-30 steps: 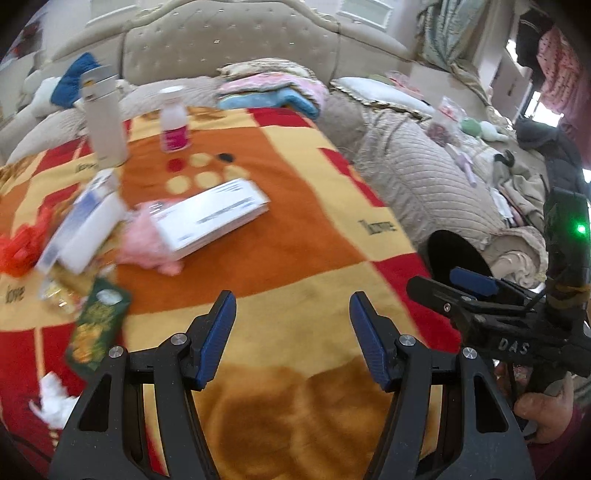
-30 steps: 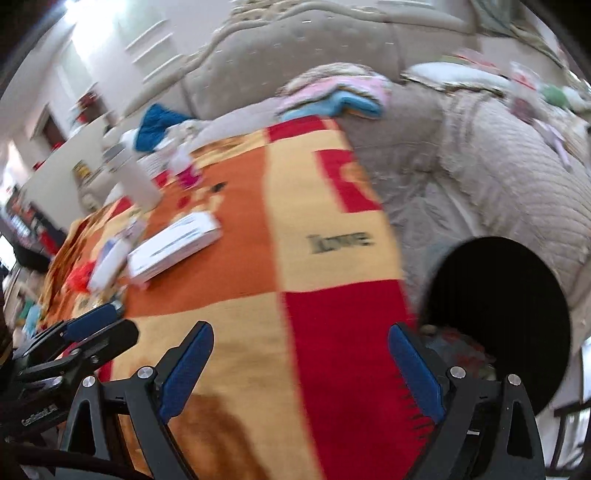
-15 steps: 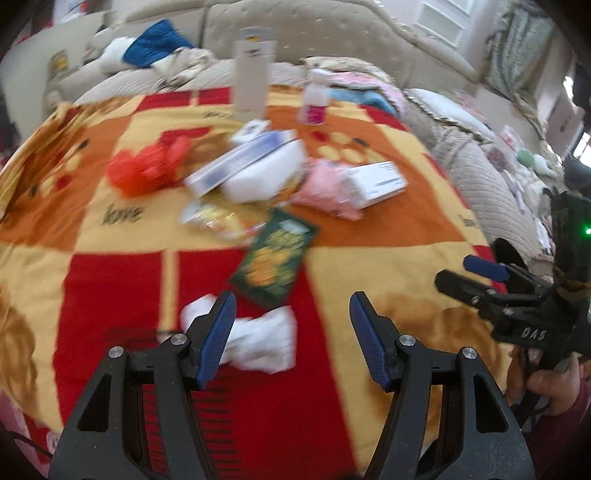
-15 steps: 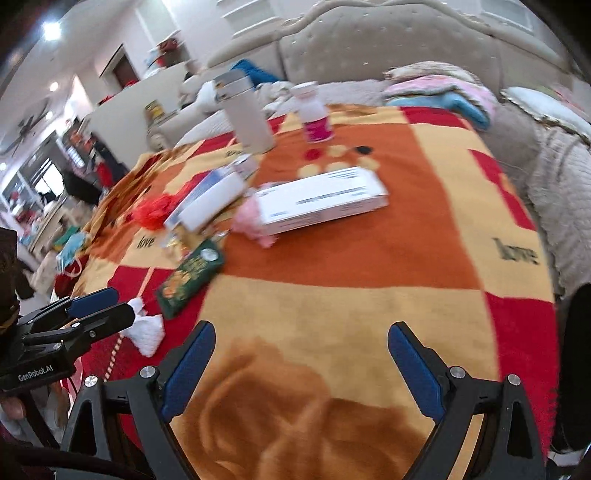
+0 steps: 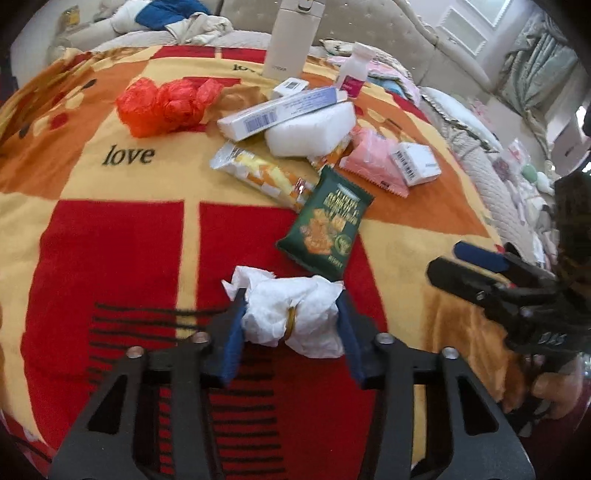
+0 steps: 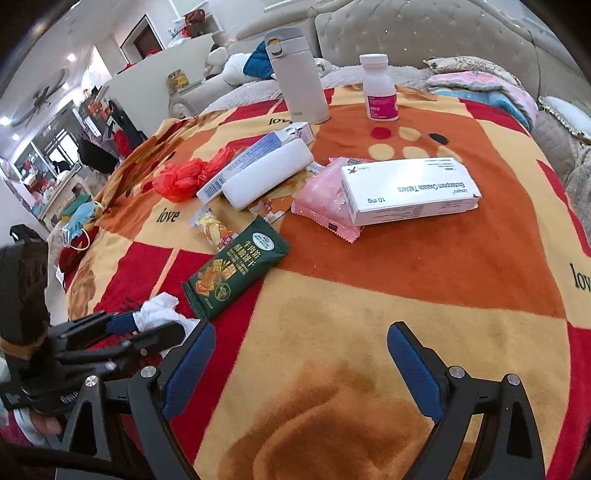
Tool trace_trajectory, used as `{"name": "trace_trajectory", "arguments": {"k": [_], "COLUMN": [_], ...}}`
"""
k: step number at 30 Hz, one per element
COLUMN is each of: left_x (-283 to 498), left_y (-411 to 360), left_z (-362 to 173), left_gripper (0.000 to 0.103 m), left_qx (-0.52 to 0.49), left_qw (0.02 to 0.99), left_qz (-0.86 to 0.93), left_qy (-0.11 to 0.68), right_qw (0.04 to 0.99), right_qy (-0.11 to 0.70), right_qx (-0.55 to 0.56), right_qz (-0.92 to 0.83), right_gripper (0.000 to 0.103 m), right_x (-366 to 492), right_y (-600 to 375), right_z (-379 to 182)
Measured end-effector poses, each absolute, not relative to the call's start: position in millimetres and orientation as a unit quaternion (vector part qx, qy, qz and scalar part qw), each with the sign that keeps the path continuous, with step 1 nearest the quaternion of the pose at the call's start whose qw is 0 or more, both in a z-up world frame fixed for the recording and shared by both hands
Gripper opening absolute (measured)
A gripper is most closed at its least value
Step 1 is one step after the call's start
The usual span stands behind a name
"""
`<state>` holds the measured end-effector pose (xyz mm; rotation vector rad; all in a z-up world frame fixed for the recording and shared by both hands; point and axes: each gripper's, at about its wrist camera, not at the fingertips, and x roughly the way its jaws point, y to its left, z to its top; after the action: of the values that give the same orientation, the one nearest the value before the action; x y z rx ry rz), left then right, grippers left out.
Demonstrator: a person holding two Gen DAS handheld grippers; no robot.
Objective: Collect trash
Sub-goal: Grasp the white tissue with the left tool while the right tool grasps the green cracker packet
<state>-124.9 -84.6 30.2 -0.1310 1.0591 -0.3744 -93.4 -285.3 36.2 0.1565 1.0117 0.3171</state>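
A crumpled white tissue lies on the red and yellow blanket, and my left gripper has its blue pads on both sides of it, pressed against it. The tissue also shows in the right wrist view between the left gripper's fingers. A green snack packet lies just beyond it. A red plastic bag, a yellow wrapper and a pink packet lie farther off. My right gripper is open and empty above the blanket's near part.
A white flask and a pill bottle stand at the back. A white medicine box, a long blue-white box and a white foam block lie mid-blanket. A padded sofa back is behind.
Both grippers swung left from the blanket's right edge toward the trash pile. My left gripper moved down onto the white tissue and its fingers closed in on it.
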Motion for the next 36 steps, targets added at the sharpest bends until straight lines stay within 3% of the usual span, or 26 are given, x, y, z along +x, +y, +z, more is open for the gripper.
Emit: {"name": "trace_trajectory", "arguments": {"k": [7,11,17,22,23,25,32,34,36], "left_x": [-93,-78,-98,-102,-102,-104,-105,-105,-105], "left_y": [-80,-93,-131,-118,-110,-98,-67,-65,-67], "left_z": [49,35,34,46,49,52,48,45,44], "left_gripper": [0.04,0.039,0.039,0.04,0.039,0.04,0.04,0.04,0.04], "left_qx": [-0.037,-0.02,-0.029,-0.032,-0.034,-0.035,-0.057,-0.063,-0.068], "left_qw": [0.875,0.866,0.844,0.857,0.861,0.865,0.868,0.867,0.865], "left_qz": [-0.134,-0.125,-0.21,-0.19,-0.183,-0.169,-0.139,-0.139,-0.142], "left_qy": [0.463,0.484,0.493,0.477,0.474,0.471,0.473,0.475,0.476], "right_qw": [0.857,0.86,0.865,0.864,0.865,0.863,0.852,0.852,0.856], "right_qy": [0.487,0.485,0.48,0.48,0.479,0.481,0.497,0.498,0.491], "right_qx": [0.093,0.091,0.105,0.1,0.087,0.063,0.01,-0.024,-0.05], "right_qz": [0.137,0.129,0.1,0.117,0.124,0.139,0.165,0.16,0.153], "right_gripper": [0.093,0.093,0.094,0.093,0.09,0.072,0.068,0.05,0.044], "right_x": [-91,-91,-87,-81,-80,-75,-58,-54,-52], "right_y": [-300,-305,-326,-316,-307,-289,-244,-233,-228], "right_z": [36,37,41,42,42,39,20,16,15]}}
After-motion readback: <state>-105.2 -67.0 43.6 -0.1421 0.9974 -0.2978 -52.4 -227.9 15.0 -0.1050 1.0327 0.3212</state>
